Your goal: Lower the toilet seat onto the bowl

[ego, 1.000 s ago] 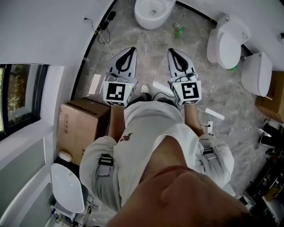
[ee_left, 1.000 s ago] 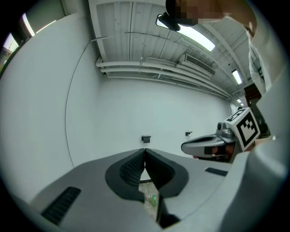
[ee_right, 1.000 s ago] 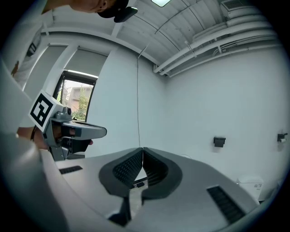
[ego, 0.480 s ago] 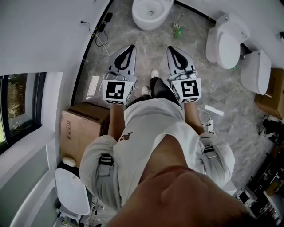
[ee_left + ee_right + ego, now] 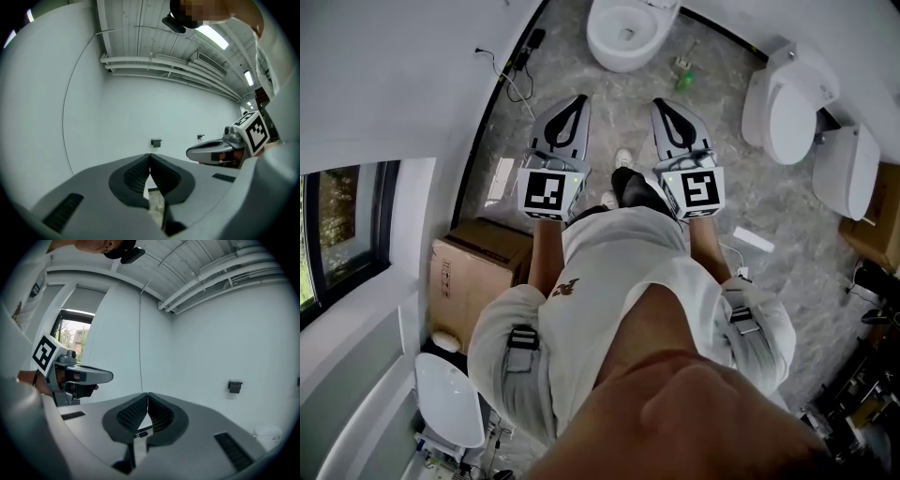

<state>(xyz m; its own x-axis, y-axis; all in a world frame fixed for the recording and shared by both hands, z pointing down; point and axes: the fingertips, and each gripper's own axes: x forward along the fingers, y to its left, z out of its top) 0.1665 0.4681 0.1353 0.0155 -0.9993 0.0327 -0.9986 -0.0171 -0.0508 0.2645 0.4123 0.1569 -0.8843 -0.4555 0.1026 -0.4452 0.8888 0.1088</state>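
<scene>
Standing on a grey marbled floor (image 5: 722,150), a person holds both grippers out level, side by side in front of the body. The left gripper (image 5: 578,99) has its jaws pressed together at the tips with nothing between them. The right gripper (image 5: 662,103) is the same, jaws together and empty. Both point toward the far end of the room, where a white toilet (image 5: 605,47) stands at far centre, its bowl open to the head view. Whether its seat is up or down cannot be told. The grippers are well apart from it. Two more toilets (image 5: 787,103) stand at the right and another fixture (image 5: 448,403) at near left. A cardboard box (image 5: 478,272) sits on the left beside a window (image 5: 337,234). A green object (image 5: 682,80) lies on the floor just right of the far toilet.
</scene>
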